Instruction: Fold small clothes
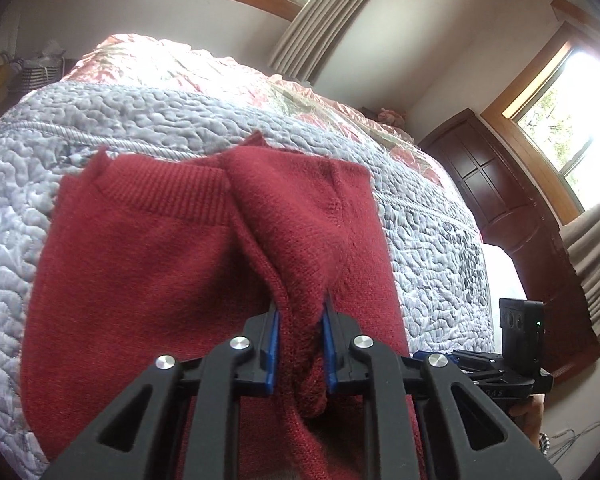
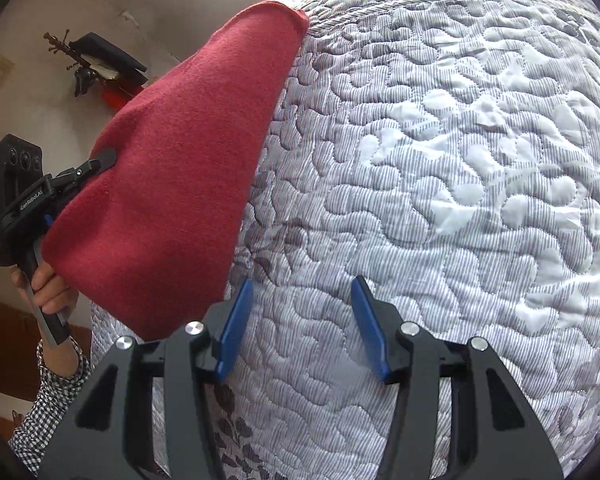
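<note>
A bed covered with a grey-and-white quilted bedspread (image 2: 440, 168) fills a bedroom with wood-framed windows. Your left tool (image 1: 300, 344) pinches a bunched fold of the dark red knitted sweater (image 1: 140, 264), lifting that edge while the rest lies on the bedspread. Your right tool (image 2: 302, 330) hovers over bare quilt, blue pads (image 2: 236, 328) spread apart, holding nothing.

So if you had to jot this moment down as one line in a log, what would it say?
left gripper: shut on red knit sweater, part lifted | right gripper: open, holding nothing, over grey quilted bedspread
</note>
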Tool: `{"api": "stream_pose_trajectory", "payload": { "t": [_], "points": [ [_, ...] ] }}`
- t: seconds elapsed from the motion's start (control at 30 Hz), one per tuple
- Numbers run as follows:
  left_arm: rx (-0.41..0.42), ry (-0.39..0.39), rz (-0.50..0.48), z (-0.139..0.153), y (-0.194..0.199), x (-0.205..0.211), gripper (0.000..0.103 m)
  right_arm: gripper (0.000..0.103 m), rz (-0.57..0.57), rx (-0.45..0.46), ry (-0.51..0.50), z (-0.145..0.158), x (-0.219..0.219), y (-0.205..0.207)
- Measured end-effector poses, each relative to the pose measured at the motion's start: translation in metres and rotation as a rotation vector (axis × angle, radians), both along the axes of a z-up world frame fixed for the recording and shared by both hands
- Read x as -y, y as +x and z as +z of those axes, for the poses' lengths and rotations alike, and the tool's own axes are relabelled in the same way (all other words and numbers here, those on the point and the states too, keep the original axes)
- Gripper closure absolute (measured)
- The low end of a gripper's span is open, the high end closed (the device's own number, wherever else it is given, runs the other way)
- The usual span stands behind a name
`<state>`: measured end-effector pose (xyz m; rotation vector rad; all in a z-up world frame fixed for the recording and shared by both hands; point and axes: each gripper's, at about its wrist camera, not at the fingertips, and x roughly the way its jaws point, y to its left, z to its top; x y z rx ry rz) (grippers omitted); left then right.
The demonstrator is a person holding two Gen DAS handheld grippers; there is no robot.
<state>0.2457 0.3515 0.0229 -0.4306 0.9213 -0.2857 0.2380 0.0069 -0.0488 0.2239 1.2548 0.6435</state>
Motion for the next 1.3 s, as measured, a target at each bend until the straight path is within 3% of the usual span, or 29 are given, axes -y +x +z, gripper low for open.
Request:
{"api": "stream_pose_trajectory", "payload": {
  "t": [0.37, 0.7, 0.87, 0.93, 1.17, 1.3],
  "points": [
    [0.024, 0.079, 0.094, 0.025, -0.016, -0.075, 0.086, 0.051, 0.039, 0.005, -0.007, -0.004, -0.021, -0.005],
    [-0.052, 0.015, 0.144, -0.017, -0.030, -0.131, 0.085, 0.049, 0.078, 0.014, -0.032, -0.008, -0.042, -0.010],
    [-0.125, 0.013, 0.172, -0.057, -0.027, -0.148, 0.085, 0.048, 0.086, 0.022, -0.057, -0.008, -0.055, -0.015],
    [-0.117, -0.006, 0.177, -0.063, -0.030, -0.150, 0.083, 0.046, 0.088, 0.028, -0.072, -0.007, -0.061, -0.016],
    [-0.061, 0.066, 0.209, -0.035, -0.060, -0.147, 0.050, 0.045, 0.104, 0.027, -0.036, 0.004, -0.073, -0.022],
    [-0.006, 0.116, 0.198, -0.014, -0.092, -0.135, 0.041, 0.042, 0.125, 0.006, 0.020, 0.010, -0.093, -0.030]
  ]
}}
